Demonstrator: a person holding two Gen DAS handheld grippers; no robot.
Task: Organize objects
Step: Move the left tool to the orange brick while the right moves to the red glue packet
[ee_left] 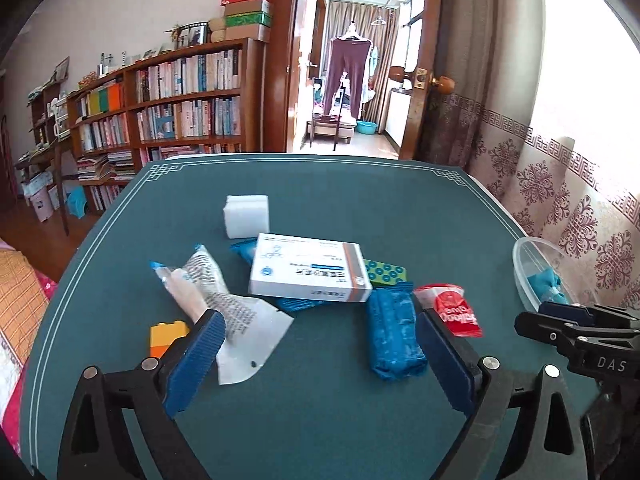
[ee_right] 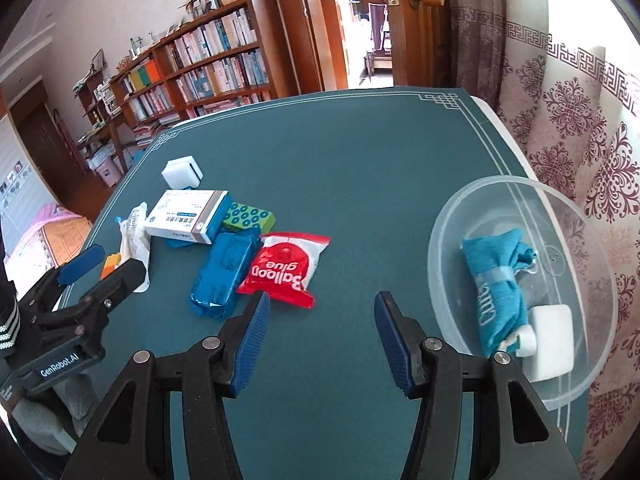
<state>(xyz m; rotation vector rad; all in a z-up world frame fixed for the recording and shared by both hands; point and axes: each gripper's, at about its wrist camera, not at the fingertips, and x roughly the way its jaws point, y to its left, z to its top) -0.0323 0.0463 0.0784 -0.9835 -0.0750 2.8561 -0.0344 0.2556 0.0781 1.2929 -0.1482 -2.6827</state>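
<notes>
A pile of small items lies on the green table mat point(ee_left: 320, 420): a white medicine box point(ee_left: 308, 268), a blue wrapped pack point(ee_left: 394, 336), a red "Balloon glue" packet point(ee_left: 456, 312), a clear bag with printed paper point(ee_left: 224, 304), a white foam block point(ee_left: 246, 216), a green dotted block point(ee_left: 386, 272) and an orange-yellow brick point(ee_left: 168, 336). My left gripper point(ee_left: 320, 340) is open and empty, just short of the pile. My right gripper point(ee_right: 320, 320) is open and empty over bare mat, between the red packet point(ee_right: 286, 268) and a clear plastic bowl point(ee_right: 448, 240).
The bowl holds a rolled blue cloth point(ee_right: 496, 280) and a white block point(ee_right: 550, 340), and sits at the table's right edge by a patterned curtain point(ee_right: 580, 128). A bookshelf point(ee_left: 180, 96) and an open doorway point(ee_left: 352, 80) stand beyond the table. My left gripper also shows in the right wrist view point(ee_right: 100, 268).
</notes>
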